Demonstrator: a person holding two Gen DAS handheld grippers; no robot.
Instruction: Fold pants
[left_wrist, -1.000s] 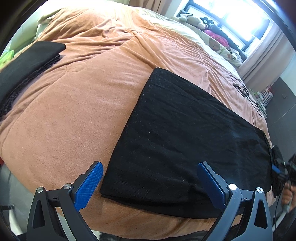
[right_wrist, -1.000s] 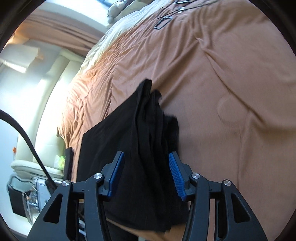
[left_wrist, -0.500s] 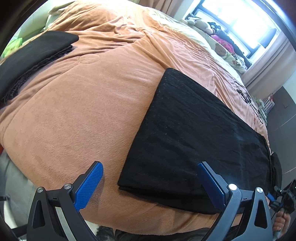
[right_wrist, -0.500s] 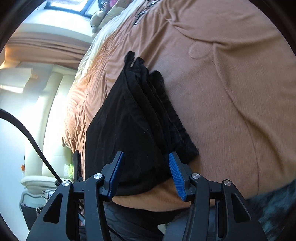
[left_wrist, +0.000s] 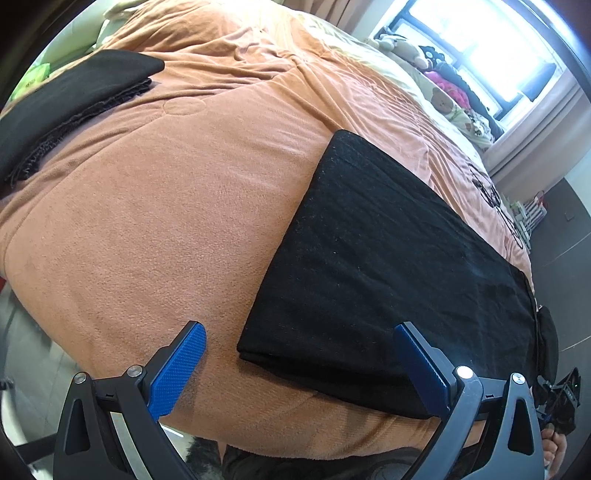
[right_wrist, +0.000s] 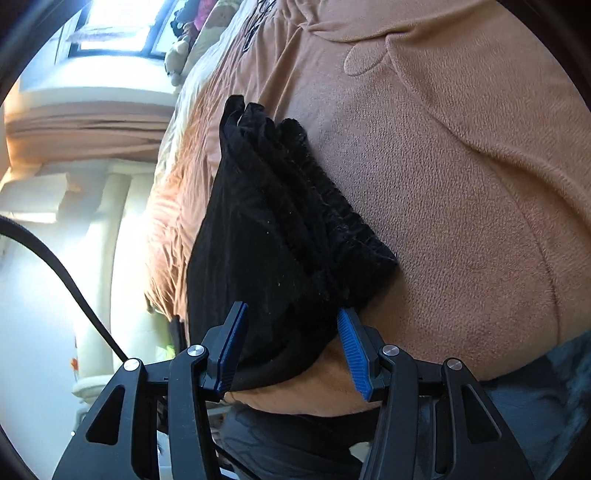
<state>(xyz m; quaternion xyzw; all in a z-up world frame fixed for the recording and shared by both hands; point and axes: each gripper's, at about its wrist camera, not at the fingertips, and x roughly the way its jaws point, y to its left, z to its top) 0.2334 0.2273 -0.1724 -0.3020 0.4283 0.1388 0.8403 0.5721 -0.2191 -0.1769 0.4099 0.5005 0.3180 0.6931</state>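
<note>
Between the left gripper's (left_wrist: 299, 363) wide jaws lie bare orange blanket (left_wrist: 147, 229) and the folded black pants' (left_wrist: 388, 266) near corner. The black stack (right_wrist: 280, 236) fills the gap between the right gripper's (right_wrist: 290, 350) jaws; open blanket lies right.

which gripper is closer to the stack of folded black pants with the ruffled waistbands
Right. The right gripper sits open at the stack's near edge; the left gripper faces the flat black pants, far from the stack.
</note>
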